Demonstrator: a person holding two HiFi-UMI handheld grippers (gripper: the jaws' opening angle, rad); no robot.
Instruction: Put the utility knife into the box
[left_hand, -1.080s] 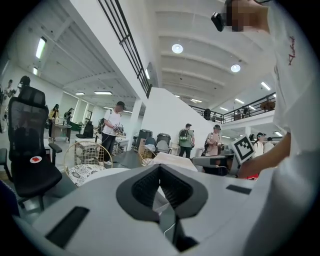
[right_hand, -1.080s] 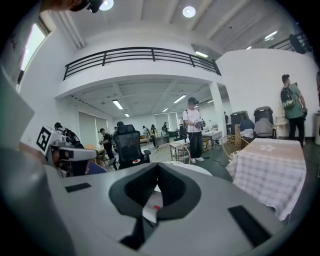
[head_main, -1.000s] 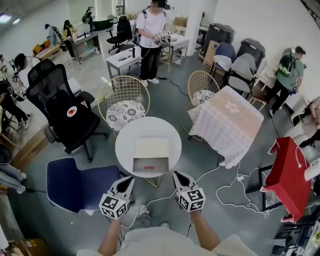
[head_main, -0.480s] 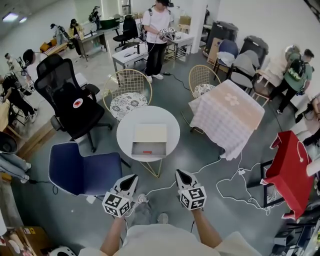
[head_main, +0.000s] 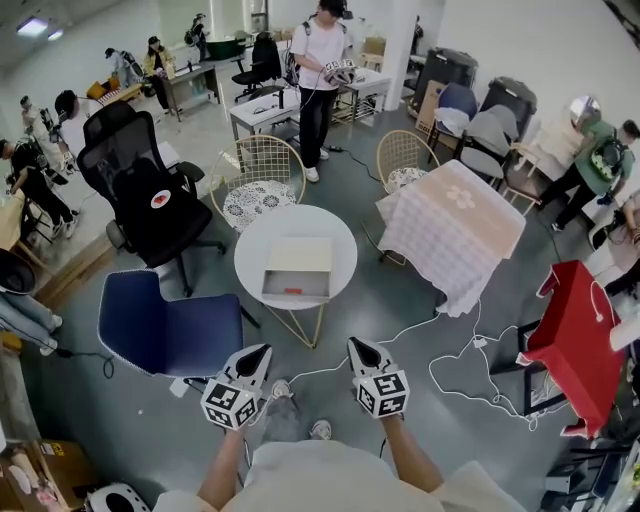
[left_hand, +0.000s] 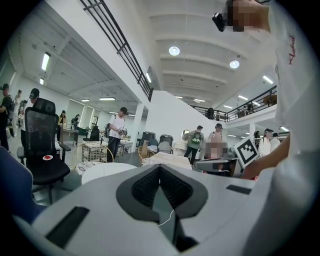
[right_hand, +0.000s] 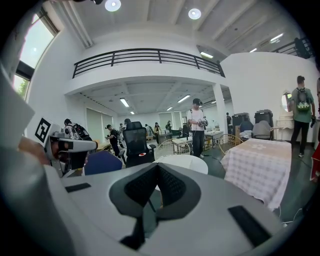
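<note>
An open cardboard box (head_main: 298, 270) lies on a round white table (head_main: 250, 262) in the head view. A small red utility knife (head_main: 292, 291) rests inside the box near its front wall. My left gripper (head_main: 262, 350) and right gripper (head_main: 355, 343) hang close to my body over the grey floor, well short of the table. Both are shut with nothing in them. In the left gripper view the left gripper (left_hand: 160, 167) points toward the table (left_hand: 100, 171). The right gripper (right_hand: 158, 167) in its own view also faces the table (right_hand: 187, 161).
A blue chair (head_main: 170, 325) and a black office chair (head_main: 140, 200) stand left of the table. Two wire chairs (head_main: 255, 180) (head_main: 405, 160) stand behind it. A checked-cloth table (head_main: 455, 235) is at right, with white cables (head_main: 450, 370) across the floor and a red stand (head_main: 575, 350).
The table and box now lie farther from me and look smaller than a second ago. Both grippers stayed shut and low in front of my body.
</note>
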